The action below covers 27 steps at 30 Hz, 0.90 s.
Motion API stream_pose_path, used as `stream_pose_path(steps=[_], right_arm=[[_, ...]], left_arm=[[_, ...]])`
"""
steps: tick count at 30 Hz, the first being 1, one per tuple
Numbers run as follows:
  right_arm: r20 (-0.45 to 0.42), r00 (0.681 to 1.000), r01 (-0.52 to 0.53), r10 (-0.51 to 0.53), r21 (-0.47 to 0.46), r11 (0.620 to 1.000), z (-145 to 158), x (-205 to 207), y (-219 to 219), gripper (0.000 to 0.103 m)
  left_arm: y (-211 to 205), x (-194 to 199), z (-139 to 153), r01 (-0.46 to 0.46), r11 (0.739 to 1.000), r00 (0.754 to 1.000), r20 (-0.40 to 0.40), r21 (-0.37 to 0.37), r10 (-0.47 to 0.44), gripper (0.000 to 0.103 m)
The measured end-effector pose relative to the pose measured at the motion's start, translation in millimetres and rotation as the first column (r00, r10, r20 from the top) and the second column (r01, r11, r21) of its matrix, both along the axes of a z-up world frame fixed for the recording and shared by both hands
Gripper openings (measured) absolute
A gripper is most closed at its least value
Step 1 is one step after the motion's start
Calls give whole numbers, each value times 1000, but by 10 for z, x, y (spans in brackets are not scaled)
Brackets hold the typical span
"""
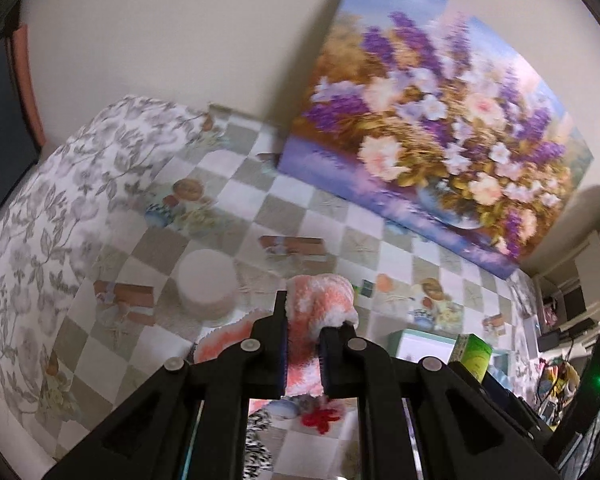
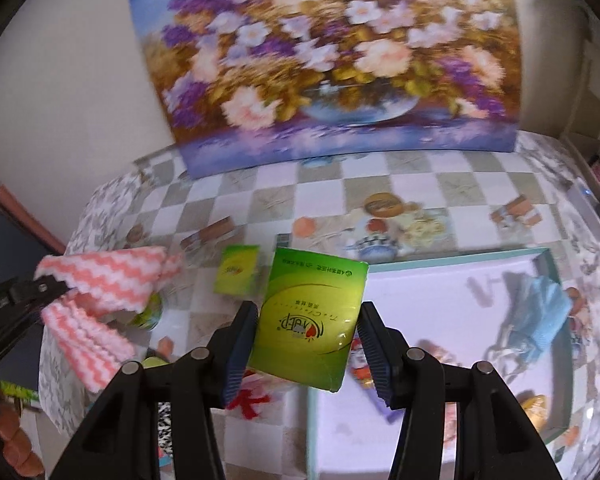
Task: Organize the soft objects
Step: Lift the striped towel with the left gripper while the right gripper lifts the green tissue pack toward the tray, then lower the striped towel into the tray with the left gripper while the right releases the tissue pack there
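Observation:
My left gripper [image 1: 303,338] is shut on a pink-and-white zigzag cloth [image 1: 320,300] and holds it above the table; the cloth also shows at the left of the right wrist view [image 2: 108,280]. My right gripper [image 2: 308,328] is shut on a green tissue pack [image 2: 308,316], held above the near edge of a white tray with a teal rim [image 2: 548,256]. The pack also shows in the left wrist view [image 1: 474,354]. A blue cloth [image 2: 540,316] lies in the tray. A second green pack [image 2: 238,268] lies on the table.
A checkered tablecloth [image 2: 268,200] covers the table. A flower painting [image 2: 332,60] leans on the wall behind. A white round container [image 1: 208,280] stands on the table. A red knitted flower [image 1: 324,418] and a black-and-white patterned item [image 1: 258,444] lie below my left gripper.

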State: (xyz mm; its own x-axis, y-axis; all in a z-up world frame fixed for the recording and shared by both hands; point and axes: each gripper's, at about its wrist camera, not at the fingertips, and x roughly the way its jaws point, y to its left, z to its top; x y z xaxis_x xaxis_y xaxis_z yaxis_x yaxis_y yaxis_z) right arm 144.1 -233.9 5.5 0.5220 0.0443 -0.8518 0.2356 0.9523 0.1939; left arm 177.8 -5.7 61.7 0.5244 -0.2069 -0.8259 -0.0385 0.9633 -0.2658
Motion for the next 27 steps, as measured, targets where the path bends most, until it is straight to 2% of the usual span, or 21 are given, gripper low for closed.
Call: stream_pose_path(steps=[6,13,19,27], right_arm=[[-25,994,105,-105,-14,994,-51,-76,-409,54],[-53,970,238,-239,-25,971,-124,-227,-949,54],[-73,937,342,-342,-16,940,-183,-386,-1357,54],[-95,893,437,-440,-52,898,-228,-585,-1740,54]], left_arm=[[-404,-35,3,78,997,997,-8,1,-78,12],[-1036,-109,-27,196,981,981,-7,15,-196,12],[-1597,-204,-73,298,954,955,-14,34,-297,12],[-2270,-338,-243,432,901,902,-31,24,-432,12]])
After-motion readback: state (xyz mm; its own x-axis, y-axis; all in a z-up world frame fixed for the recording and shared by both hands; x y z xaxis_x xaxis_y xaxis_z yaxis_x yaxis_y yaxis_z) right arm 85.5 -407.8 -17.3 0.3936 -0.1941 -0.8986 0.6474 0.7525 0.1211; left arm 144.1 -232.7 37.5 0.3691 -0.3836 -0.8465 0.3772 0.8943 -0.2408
